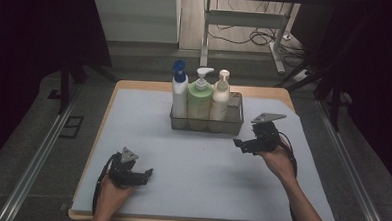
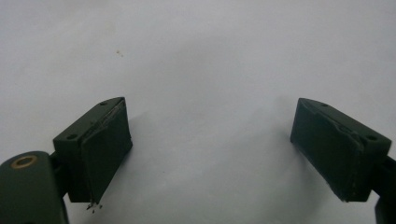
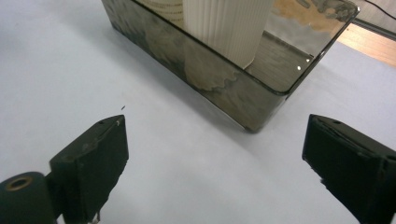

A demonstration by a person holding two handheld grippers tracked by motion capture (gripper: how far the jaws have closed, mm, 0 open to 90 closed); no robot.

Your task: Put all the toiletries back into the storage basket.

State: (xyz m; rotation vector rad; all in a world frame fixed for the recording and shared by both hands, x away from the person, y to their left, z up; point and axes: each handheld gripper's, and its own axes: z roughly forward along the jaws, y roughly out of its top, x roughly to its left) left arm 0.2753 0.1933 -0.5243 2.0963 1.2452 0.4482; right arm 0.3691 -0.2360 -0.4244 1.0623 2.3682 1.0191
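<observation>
The left gripper [image 1: 140, 175] is resting near, fingers wide and empty; the right gripper [image 1: 246, 144], equally spread, is nearing the tray [image 1: 206, 126] to grasp it.

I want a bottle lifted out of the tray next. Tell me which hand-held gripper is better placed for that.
Right, probably. The right hand-held gripper is open beside the tinted tray, nearest the cream pump bottle. The left hand-held gripper, also open, sits near the table's front edge over bare white sheet.
</observation>
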